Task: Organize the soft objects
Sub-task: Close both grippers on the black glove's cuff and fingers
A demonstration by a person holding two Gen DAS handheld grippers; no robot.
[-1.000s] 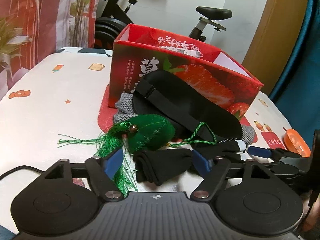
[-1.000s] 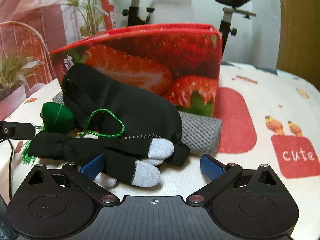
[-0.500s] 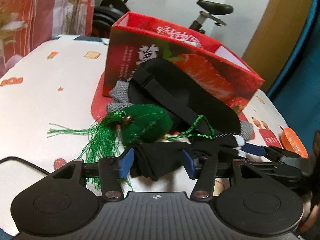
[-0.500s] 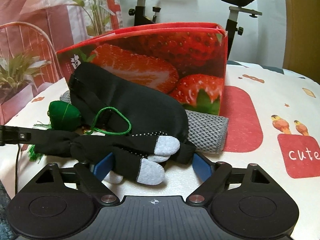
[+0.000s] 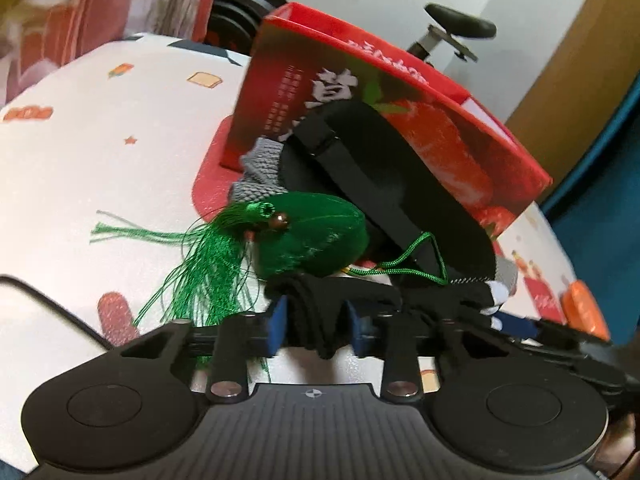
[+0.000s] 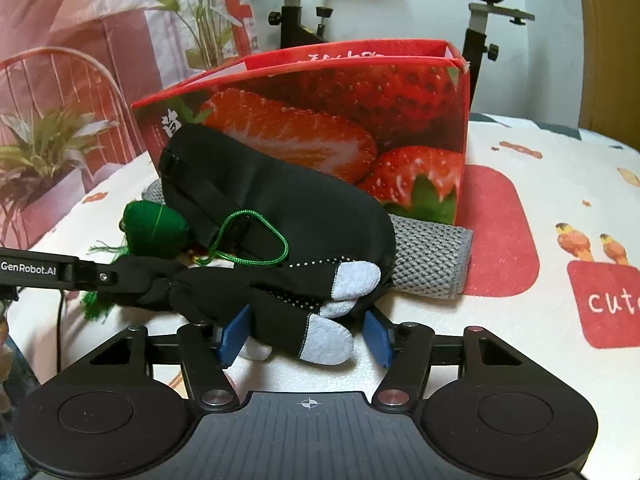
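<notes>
Both sets of fingers: left (image 5: 316,326) clamped on black glove (image 6: 280,300), right (image 6: 306,332) apart around it.

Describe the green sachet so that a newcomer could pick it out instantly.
Start at the red strawberry box. A pile of soft things lies against its front, topped by a black eye mask. The green sachet sits at the pile's left end: the only green item, plump, with a tassel and a thin cord loop.
</notes>
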